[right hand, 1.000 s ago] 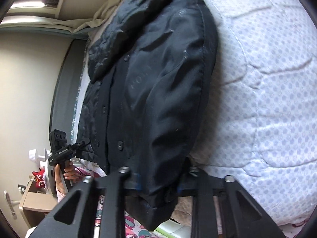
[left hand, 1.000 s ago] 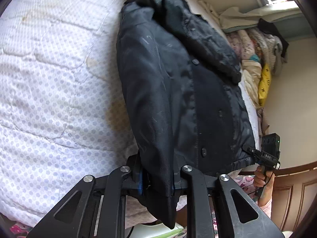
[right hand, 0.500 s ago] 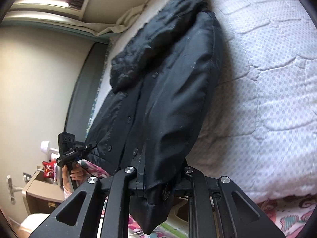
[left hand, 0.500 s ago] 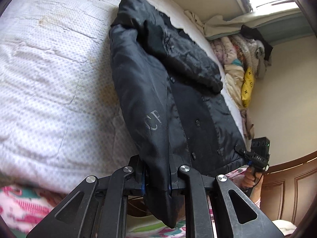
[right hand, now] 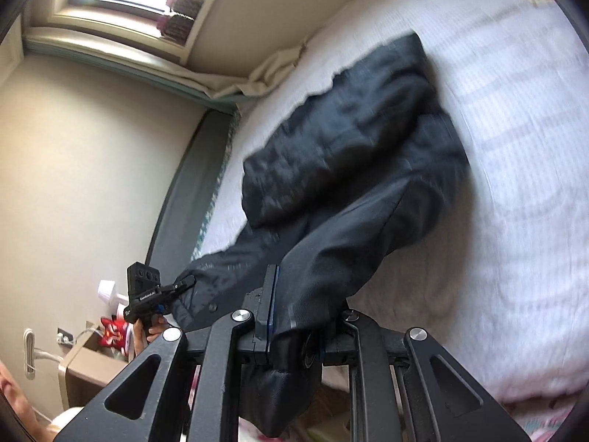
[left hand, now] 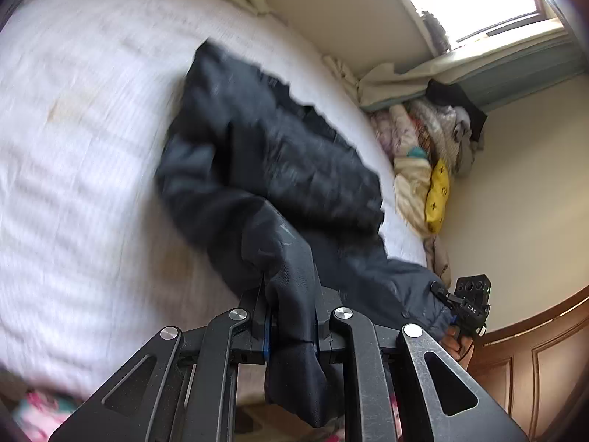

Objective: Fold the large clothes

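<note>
Two grippers' jaws clamping black coat [left hand: 279, 169] hem, clothes pile [left hand: 427, 158] beside bed [left hand: 73, 184]

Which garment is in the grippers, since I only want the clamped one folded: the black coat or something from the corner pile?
The black coat on the bed; both the left gripper and right gripper clamp its hem. The pile of clothes lies untouched.

The bedspread [left hand: 73, 169] left of the left gripper [left hand: 292, 326] is smeared by motion blur, so its pattern cannot be read. The coat [left hand: 279, 169] ahead is blurred too; its buttons and any lettering cannot be made out. The pinched hem is cut off below both grippers by their own frames. The pads of the right gripper [right hand: 296, 326] are covered by cloth. The pile [left hand: 427, 154] by the wall is too small to sort.
</note>
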`<control>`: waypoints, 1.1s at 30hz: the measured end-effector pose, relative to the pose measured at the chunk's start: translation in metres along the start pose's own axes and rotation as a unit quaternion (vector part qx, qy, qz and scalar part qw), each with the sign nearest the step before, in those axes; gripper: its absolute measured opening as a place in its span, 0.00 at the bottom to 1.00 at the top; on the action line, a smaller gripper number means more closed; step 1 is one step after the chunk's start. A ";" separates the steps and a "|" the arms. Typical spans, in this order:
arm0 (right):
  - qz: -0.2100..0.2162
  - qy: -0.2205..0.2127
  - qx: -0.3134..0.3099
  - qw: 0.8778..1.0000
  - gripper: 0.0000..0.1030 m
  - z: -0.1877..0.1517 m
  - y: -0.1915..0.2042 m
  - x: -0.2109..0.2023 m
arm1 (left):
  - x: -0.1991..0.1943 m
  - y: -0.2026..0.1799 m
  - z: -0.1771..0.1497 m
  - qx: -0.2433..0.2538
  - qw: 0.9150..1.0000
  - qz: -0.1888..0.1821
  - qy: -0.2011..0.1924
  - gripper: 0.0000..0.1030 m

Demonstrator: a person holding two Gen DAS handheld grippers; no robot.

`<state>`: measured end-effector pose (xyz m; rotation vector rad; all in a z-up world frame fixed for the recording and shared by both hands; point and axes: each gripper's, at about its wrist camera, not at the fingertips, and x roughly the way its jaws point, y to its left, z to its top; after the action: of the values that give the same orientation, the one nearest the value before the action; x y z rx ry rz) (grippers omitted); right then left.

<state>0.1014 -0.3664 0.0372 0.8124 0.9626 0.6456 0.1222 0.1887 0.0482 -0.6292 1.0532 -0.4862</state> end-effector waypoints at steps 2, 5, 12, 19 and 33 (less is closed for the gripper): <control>-0.007 -0.013 -0.006 1.000 0.11 0.023 0.008 0.004 | 0.004 -0.007 0.021 -0.003 1.000 -0.003 -0.011 0.18; -0.020 -0.030 -0.010 0.999 0.11 0.055 0.017 0.015 | 0.013 -0.010 0.051 -0.013 1.000 -0.006 -0.023 0.18; -0.055 -0.041 0.003 0.998 0.11 0.126 0.014 0.058 | 0.052 -0.006 0.121 -0.051 0.998 0.005 -0.042 0.18; -0.085 -0.045 0.021 0.995 0.12 0.177 -0.012 0.101 | 0.090 0.009 0.157 -0.057 0.997 0.029 -0.042 0.23; -0.083 -0.056 0.086 0.991 0.49 0.204 -0.060 0.130 | 0.105 0.028 0.182 -0.082 0.995 0.023 -0.058 0.61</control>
<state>0.3468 -0.3600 -0.0035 0.9001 0.9810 0.3723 0.3331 0.1854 0.0262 -0.7682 1.0012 -0.3215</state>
